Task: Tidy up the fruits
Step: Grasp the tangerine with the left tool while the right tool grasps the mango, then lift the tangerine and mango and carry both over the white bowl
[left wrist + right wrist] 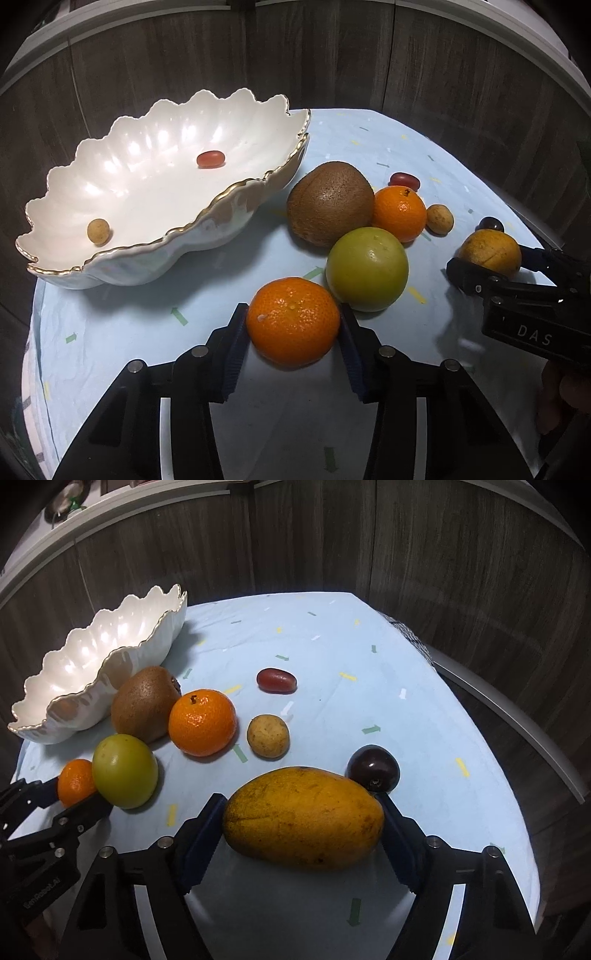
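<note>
Left gripper (292, 325) clamps the near mandarin (293, 322) between its pads, right gripper (303, 821) grips the mango (303, 816) (plum (373, 768) just behind), scalloped bowl (236, 218) sits farther left.

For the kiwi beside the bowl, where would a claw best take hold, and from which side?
Grip the kiwi across its short middle, coming from above. It lies on its side, its long axis running from its stem end toward the green fruit. The bowl crowds one flank and a mandarin the other, so low side approaches look blocked.
</note>
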